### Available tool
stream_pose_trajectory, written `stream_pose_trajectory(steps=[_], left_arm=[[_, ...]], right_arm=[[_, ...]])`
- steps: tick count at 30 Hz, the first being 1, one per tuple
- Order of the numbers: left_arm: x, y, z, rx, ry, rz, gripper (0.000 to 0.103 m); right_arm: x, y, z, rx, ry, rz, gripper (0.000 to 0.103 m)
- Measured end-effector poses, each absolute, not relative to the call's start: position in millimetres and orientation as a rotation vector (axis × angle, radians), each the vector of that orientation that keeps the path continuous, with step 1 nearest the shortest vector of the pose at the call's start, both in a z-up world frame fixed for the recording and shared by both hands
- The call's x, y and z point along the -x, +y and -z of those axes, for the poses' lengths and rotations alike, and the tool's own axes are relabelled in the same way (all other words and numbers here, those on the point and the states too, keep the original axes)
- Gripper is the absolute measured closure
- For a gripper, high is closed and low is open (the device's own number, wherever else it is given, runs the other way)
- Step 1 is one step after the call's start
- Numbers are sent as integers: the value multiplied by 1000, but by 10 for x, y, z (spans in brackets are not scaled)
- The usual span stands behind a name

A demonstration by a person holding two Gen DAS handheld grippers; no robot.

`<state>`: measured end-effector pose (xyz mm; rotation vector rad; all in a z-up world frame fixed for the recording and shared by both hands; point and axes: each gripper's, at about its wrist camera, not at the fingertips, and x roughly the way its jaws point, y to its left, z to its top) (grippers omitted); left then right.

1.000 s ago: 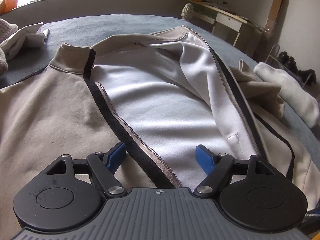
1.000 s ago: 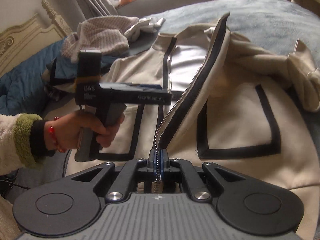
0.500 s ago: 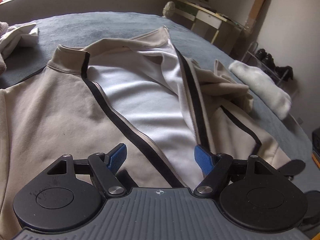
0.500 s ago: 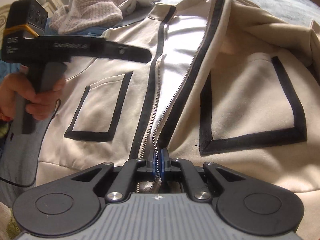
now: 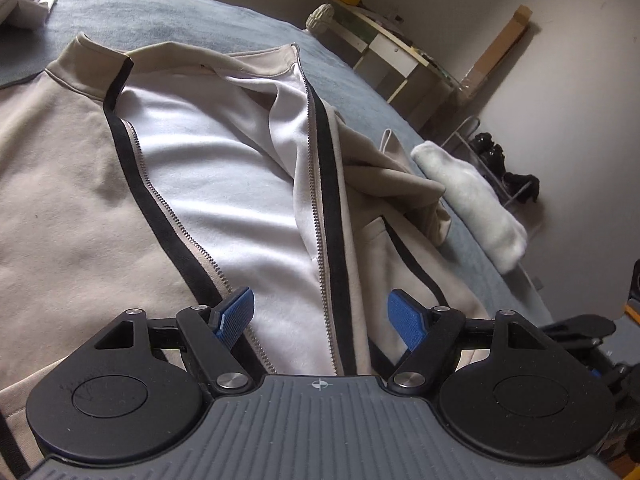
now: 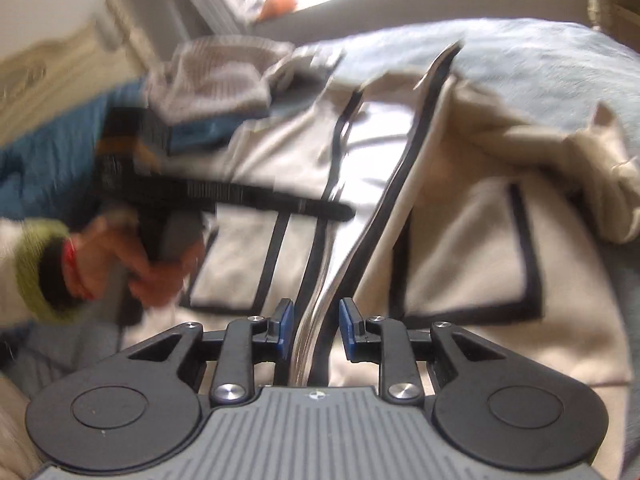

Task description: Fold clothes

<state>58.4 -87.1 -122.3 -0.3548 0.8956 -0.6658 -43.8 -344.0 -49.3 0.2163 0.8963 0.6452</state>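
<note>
Across the middle of both views lay the beige zip-up jacket with black trim (image 5: 80,208) on the grey-blue bed cover (image 5: 168,16). At lower left, the left gripper (image 5: 322,312) stood wide, holding nothing, both zipper edges showing between its blue pads. At lower middle of the blurry right view, the right gripper (image 6: 316,330) had just been opening; the black zipper edge (image 6: 400,176) ran between its pads, untouched.

A home bedroom: a grey-blue blanket (image 5: 168,20) covers the bed, a carved headboard (image 6: 48,76) stands far left, a cluttered desk (image 5: 396,56) far right.
</note>
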Motion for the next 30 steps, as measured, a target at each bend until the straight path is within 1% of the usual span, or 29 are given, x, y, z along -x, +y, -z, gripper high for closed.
stream_pose_trajectory(steps=[3, 4, 5, 7, 9, 10, 12, 15, 16, 18, 19, 20, 22, 24, 27, 29, 30], left_arm=[[-662, -916, 1294, 378, 906, 663, 33], [-682, -931, 1318, 382, 907, 661, 35], [-697, -945, 1344, 386, 911, 662, 38], [-719, -973, 1394, 395, 918, 666, 41], [-725, -993, 1421, 396, 917, 671, 44], [-727, -1003, 1432, 395, 915, 674, 45], [-732, -1019, 1454, 398, 911, 682, 48], [-754, -1024, 1491, 412, 908, 691, 59], [-765, -1021, 1503, 419, 909, 694, 65], [-785, -1016, 1527, 432, 912, 699, 73], [-793, -1012, 1534, 436, 913, 703, 79], [-799, -1009, 1538, 440, 913, 708, 82], [-800, -1002, 1538, 448, 913, 719, 86], [-798, -995, 1534, 457, 912, 732, 88], [-784, -963, 1517, 477, 901, 752, 89], [-777, -931, 1500, 493, 894, 767, 93], [-764, -908, 1487, 500, 890, 777, 95]], right_arm=[[107, -3680, 296, -374, 831, -593, 74], [-59, -3720, 250, -410, 817, -572, 72], [-225, -3736, 220, -433, 807, -542, 66], [-636, -3672, 218, -446, 810, -489, 60], [-1051, -3573, 245, -444, 825, -449, 60], [-1258, -3524, 259, -443, 833, -429, 57], [-1642, -3428, 340, -435, 855, -382, 56], [-2143, -3292, 532, -423, 902, -288, 56], [-2270, -3253, 585, -420, 913, -262, 56], [-2446, -3199, 677, -434, 940, -243, 59], [-2490, -3173, 703, -445, 938, -236, 65], [-2511, -3147, 707, -447, 930, -239, 79], [-2522, -3082, 650, -416, 902, -230, 94], [-2445, -2990, 512, -357, 836, -245, 96], [-2180, -2703, 209, -165, 682, -290, 96], [-2000, -2467, 67, -48, 611, -337, 96], [-1952, -2366, 46, -22, 604, -364, 96]])
